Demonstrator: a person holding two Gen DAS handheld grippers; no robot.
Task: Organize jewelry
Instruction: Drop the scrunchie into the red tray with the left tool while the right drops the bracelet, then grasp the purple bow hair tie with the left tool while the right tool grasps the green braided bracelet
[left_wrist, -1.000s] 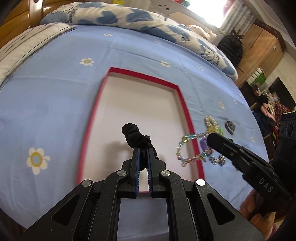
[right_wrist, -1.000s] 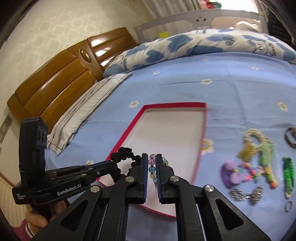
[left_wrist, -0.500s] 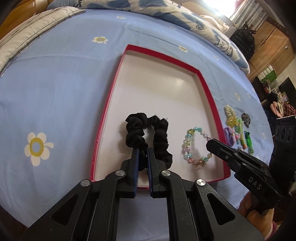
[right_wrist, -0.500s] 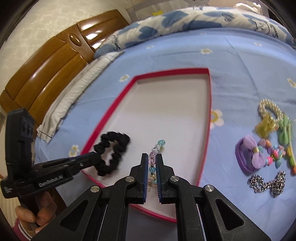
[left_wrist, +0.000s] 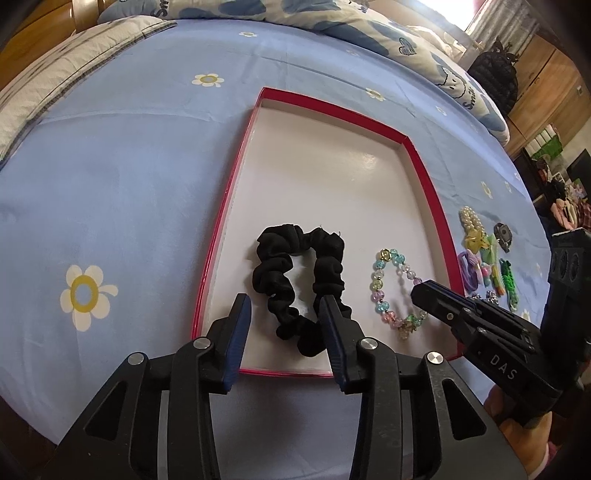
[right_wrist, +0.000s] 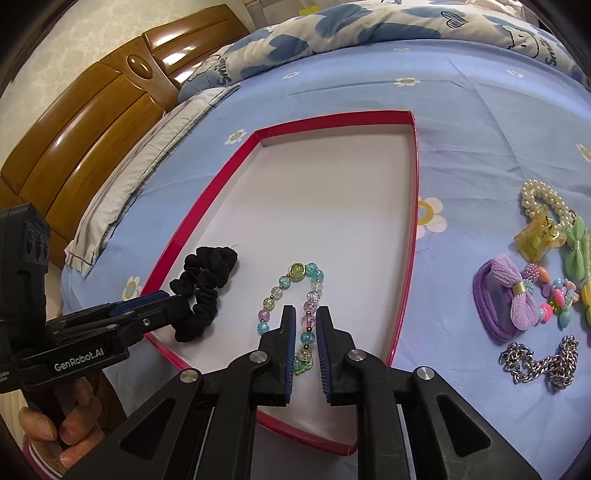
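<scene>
Left gripper (left_wrist: 284, 314): jaws have just been opened, parted around the black scrunchie (left_wrist: 301, 280), pads clear of it. Right gripper (right_wrist: 306, 339): jaws have just been eased apart, a narrow gap seen with the beaded bracelet (right_wrist: 291, 299) strand between them; no pad contact is seen. Both pieces are laid side by side at the near end of the red tray (right_wrist: 332, 122). Two items judged done. Left on the sheet, right of the tray: pearl piece (right_wrist: 543, 201), purple bow tie (right_wrist: 506, 299), silver chain (right_wrist: 539, 363), green bits (left_wrist: 508, 280).
</scene>
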